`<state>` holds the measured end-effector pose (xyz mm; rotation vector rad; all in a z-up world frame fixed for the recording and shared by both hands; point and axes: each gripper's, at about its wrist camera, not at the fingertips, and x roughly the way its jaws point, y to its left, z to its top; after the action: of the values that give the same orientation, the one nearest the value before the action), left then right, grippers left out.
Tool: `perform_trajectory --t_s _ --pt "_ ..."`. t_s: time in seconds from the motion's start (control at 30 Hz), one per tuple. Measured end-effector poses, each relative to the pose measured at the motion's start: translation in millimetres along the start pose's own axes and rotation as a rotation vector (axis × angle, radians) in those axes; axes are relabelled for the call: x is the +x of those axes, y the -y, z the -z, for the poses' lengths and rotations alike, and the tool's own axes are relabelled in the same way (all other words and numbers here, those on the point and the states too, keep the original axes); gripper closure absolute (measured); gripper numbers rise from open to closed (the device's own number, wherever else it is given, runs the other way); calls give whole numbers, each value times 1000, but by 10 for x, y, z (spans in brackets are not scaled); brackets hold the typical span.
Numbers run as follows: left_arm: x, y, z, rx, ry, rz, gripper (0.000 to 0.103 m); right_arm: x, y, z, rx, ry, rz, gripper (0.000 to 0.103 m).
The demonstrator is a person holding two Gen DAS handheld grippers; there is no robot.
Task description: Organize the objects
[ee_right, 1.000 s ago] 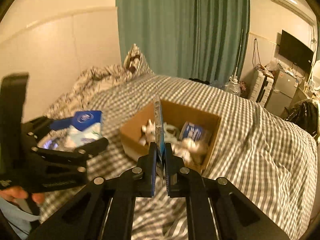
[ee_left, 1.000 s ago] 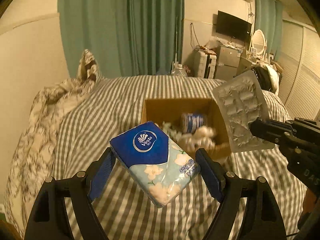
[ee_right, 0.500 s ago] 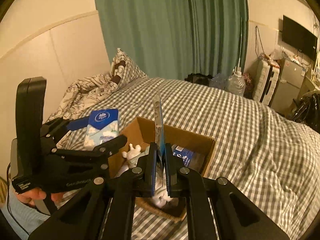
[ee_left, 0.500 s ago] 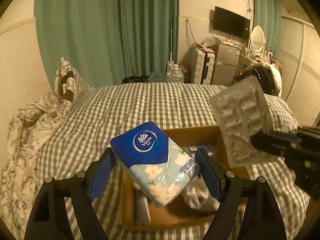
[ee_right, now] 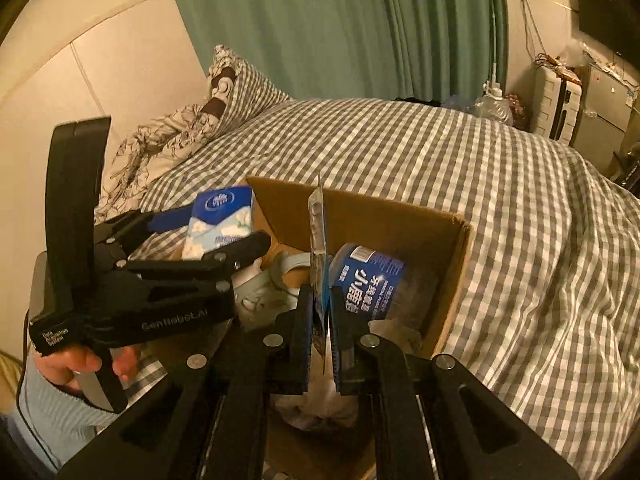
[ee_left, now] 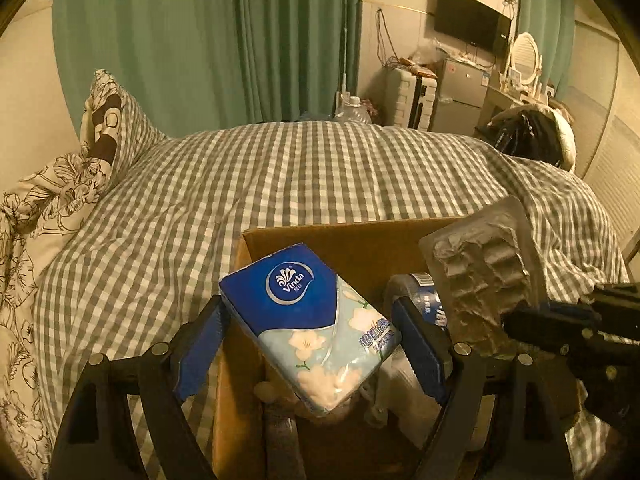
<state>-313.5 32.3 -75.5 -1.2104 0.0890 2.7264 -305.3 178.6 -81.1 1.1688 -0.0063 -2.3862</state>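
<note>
My left gripper (ee_left: 310, 320) is shut on a blue Vinda tissue pack (ee_left: 308, 320) and holds it over the left part of an open cardboard box (ee_left: 360, 240) on the bed. The pack also shows in the right wrist view (ee_right: 218, 220). My right gripper (ee_right: 320, 312) is shut on a silver blister pack (ee_right: 318, 236), seen edge-on, held upright over the box (ee_right: 452, 280). In the left wrist view the blister pack (ee_left: 480, 276) shows flat at the right. Inside the box lie a blue round container (ee_right: 368, 284) and pale soft items (ee_right: 264, 296).
The box sits on a grey checked bedspread (ee_left: 280, 184). A floral duvet and pillow (ee_left: 60, 184) lie at the left by the wall. Green curtains (ee_left: 240, 40), a suitcase, a fridge and a TV stand beyond the bed.
Both grippers have moved forward and down, from short of the box to right above its opening. Each still holds its item.
</note>
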Motion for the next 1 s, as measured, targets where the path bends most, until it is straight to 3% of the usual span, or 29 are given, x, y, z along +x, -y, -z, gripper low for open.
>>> perform_trajectory --t_s 0.03,0.1,0.17,0.27,0.37,0.67,1.0 --pt "-24 6 1 -6 -2 4 15 -22 17 -2 5 5 8 90" --pt "-87 19 -5 -16 0 7 7 -114 54 -5 29 19 32 65" --pt "-209 32 -14 -20 19 5 7 -208 60 -2 55 37 46 56" --pt "-403 49 -63 -17 46 -3 6 -392 23 0 63 72 71 53" --pt "-696 62 -111 -9 93 -20 0 -619 -73 -29 40 118 125 43" --pt "-1662 141 -215 3 242 -24 0 -1491 -473 11 2 275 205 23" --pt "-2612 270 -117 20 396 -37 0 -2573 -921 193 8 519 338 0"
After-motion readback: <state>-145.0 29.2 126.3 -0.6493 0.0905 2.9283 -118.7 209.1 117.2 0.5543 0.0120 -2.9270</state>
